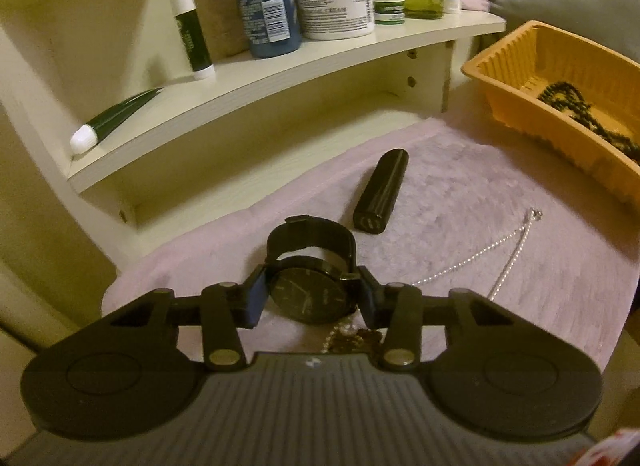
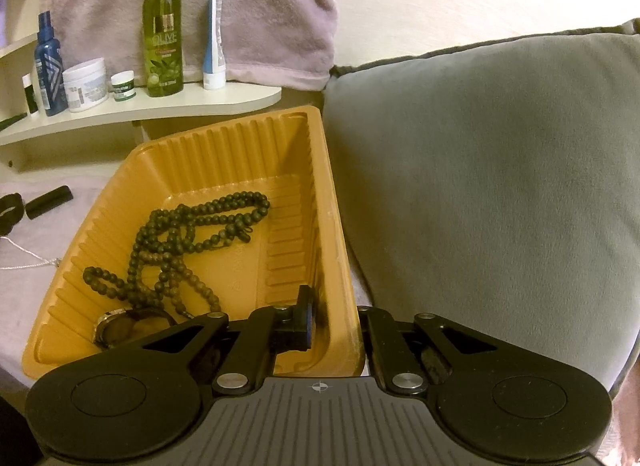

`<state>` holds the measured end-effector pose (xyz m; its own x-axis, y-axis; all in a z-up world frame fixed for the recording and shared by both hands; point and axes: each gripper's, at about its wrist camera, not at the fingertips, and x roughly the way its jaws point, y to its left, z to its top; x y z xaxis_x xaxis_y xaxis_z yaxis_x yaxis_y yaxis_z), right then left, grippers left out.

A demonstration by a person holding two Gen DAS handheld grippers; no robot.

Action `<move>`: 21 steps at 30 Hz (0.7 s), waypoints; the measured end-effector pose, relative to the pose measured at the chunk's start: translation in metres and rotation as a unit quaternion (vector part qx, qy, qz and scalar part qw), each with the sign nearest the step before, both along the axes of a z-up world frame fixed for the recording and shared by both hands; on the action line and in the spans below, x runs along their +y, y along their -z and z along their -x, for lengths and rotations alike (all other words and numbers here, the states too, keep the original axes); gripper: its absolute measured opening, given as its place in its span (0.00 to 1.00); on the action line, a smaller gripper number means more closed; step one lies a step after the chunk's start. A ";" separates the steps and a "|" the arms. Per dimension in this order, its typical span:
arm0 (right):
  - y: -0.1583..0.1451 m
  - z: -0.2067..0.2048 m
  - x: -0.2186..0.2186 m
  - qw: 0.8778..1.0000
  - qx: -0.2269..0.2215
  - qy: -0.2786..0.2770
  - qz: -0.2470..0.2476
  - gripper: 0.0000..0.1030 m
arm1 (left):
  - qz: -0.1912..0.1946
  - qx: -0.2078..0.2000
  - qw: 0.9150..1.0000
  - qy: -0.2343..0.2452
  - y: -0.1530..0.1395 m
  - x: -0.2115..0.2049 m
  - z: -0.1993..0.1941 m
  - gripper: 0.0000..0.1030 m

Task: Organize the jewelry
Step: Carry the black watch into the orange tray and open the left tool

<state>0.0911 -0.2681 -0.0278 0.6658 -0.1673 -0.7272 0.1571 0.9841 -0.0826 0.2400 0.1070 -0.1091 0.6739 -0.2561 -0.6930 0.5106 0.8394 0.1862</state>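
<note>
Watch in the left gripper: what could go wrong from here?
1. The left gripper pinches the watch only at the case edges, so it may twist or slip when lifted.
2. A silver chain and a gold piece lie right beside the watch and could snag and drag along.
3. The right gripper clamps the tray by one wall; the tray looks tilted, so the beads may slide.

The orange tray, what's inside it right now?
Inside the orange tray: a heap of dark beads and a round watch, partly hidden by the right tool clamping its wall.
</note>
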 end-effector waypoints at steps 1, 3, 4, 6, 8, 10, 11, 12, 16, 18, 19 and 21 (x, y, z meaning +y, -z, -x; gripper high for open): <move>0.000 0.000 -0.001 1.000 -0.001 0.000 -0.001 0.07 | -0.002 0.000 1.000 -0.011 -0.001 -0.002 0.001 0.41; 0.001 0.001 -0.001 1.000 -0.002 0.000 -0.002 0.07 | -0.005 -0.002 0.999 -0.034 -0.003 -0.006 0.004 0.40; 0.001 0.001 -0.002 1.000 -0.003 0.000 -0.003 0.07 | -0.004 -0.003 0.999 -0.044 -0.005 -0.007 0.006 0.40; 0.000 0.002 -0.002 1.000 -0.004 0.000 -0.006 0.07 | 0.003 -0.007 0.998 -0.067 -0.011 -0.010 0.010 0.40; -0.001 0.004 -0.002 1.000 -0.006 0.000 -0.007 0.07 | 0.008 -0.011 0.996 -0.088 -0.017 -0.013 0.015 0.40; -0.001 0.005 -0.001 1.000 -0.009 0.000 -0.009 0.07 | 0.016 -0.016 0.995 -0.101 -0.025 -0.015 0.019 0.40; -0.001 0.005 -0.001 1.000 -0.010 0.000 -0.009 0.07 | 0.019 -0.019 0.994 -0.108 -0.028 -0.018 0.023 0.40; -0.001 0.006 -0.001 1.000 -0.011 0.000 -0.009 0.07 | 0.021 -0.021 0.993 -0.112 -0.031 -0.020 0.026 0.40; -0.002 0.009 -0.001 1.000 -0.016 0.000 -0.012 0.06 | 0.032 -0.021 0.992 -0.121 -0.042 -0.035 0.036 0.40; -0.002 0.011 -0.001 1.000 -0.019 -0.001 -0.015 0.06 | 0.036 -0.021 0.992 -0.121 -0.045 -0.045 0.041 0.40; -0.002 0.011 -0.001 1.000 -0.020 -0.002 -0.016 0.06 | 0.038 -0.020 0.992 -0.117 -0.048 -0.051 0.043 0.40; -0.002 0.012 -0.002 1.000 -0.021 -0.002 -0.018 0.06 | 0.044 -0.018 0.993 -0.111 -0.051 -0.062 0.047 0.40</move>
<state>0.0788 -0.2696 -0.0254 0.6968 -0.1379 -0.7039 0.1549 0.9871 -0.0401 0.1934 0.0450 -0.0584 0.7439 -0.1577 -0.6494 0.3064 0.9441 0.1218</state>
